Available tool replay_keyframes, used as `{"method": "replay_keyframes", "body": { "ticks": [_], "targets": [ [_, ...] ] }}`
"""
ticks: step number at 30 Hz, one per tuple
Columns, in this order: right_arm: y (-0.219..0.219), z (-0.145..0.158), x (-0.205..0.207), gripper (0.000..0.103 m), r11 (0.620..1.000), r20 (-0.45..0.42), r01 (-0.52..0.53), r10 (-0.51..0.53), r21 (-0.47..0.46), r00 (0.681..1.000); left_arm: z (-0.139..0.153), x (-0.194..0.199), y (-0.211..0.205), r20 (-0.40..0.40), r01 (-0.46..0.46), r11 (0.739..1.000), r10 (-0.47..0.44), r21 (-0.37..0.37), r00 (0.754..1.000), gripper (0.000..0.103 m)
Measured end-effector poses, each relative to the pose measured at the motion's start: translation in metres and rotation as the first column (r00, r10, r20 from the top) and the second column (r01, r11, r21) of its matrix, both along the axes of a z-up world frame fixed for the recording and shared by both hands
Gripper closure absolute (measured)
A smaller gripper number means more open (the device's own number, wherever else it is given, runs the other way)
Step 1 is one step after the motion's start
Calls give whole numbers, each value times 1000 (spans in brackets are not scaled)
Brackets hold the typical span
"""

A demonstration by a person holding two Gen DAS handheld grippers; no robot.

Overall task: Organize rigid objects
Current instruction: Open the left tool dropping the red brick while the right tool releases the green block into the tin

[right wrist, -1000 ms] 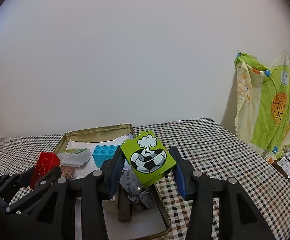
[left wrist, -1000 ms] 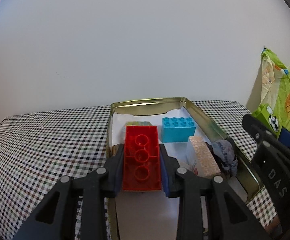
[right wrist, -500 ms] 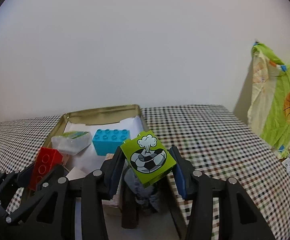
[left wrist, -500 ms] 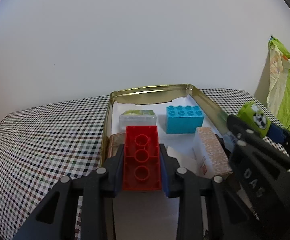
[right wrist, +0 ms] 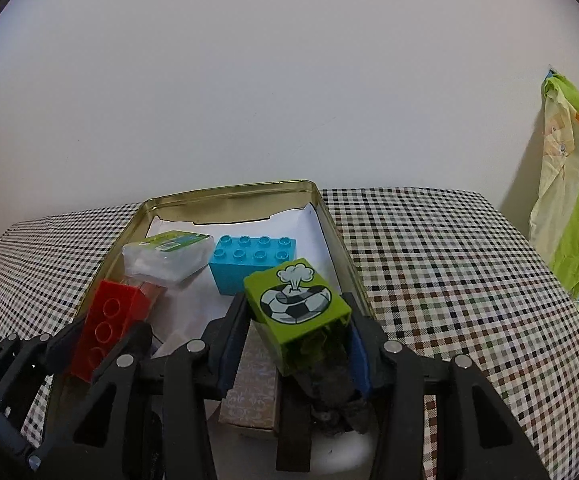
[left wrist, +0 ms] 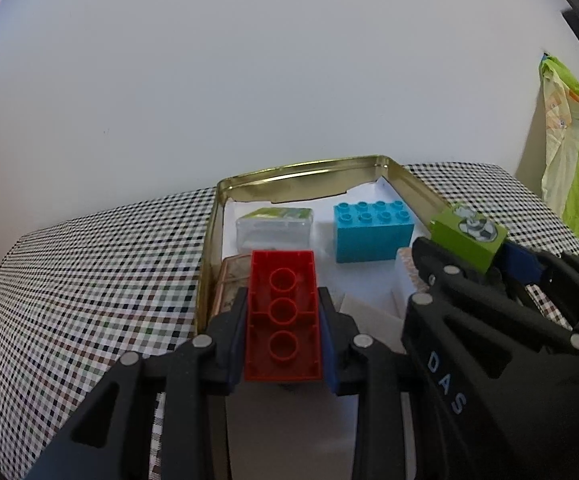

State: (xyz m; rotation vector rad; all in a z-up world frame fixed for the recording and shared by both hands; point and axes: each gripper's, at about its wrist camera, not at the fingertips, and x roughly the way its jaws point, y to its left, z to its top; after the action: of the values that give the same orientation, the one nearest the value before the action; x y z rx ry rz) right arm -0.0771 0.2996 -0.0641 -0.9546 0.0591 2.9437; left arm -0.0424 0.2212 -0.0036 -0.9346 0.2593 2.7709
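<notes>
Your left claw (left wrist: 283, 316) pinches the red brick (left wrist: 283, 316) underside up, over the near left part of the gold tin (left wrist: 301, 166) on the checked bench (left wrist: 89, 272). Your right claw (right wrist: 297, 320) pinches the green football brick (right wrist: 295, 306), tilted, over the tin's near right part, above a patterned box (right wrist: 255, 384) and a dark object. At the far end of the tin sit a blue brick (right wrist: 253, 262) and, to its left, a clear plastic case (right wrist: 167, 258).
</notes>
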Motion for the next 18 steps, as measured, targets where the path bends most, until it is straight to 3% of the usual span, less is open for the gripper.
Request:
{"method": "replay_keyframes", "body": {
  "ticks": [9, 12, 13, 14, 18],
  "targets": [
    [3, -2, 3, 53, 1000, -2, 6, -6, -21, 1000, -3, -2, -4, 11, 9, 1000, -9, 9, 1000, 72],
    [4, -3, 2, 41, 998, -5, -21, 21, -58, 1000, 0, 1, -3, 18, 29, 999, -30, 22, 999, 42],
    [5, -3, 2, 35, 996, -8, -30, 30, -81, 1000, 2, 4, -2, 0, 36, 999, -36, 16, 999, 26],
    [6, -3, 3, 33, 994, -13, -36, 35, -100, 999, 4, 9, -1, -28, 27, 1000, -27, 7, 999, 21],
    [4, -1, 7, 32, 995, -24, -2, 0, -98, 1000, 3, 10, -3, -41, 23, 1000, -22, 18, 999, 21]
  ]
}}
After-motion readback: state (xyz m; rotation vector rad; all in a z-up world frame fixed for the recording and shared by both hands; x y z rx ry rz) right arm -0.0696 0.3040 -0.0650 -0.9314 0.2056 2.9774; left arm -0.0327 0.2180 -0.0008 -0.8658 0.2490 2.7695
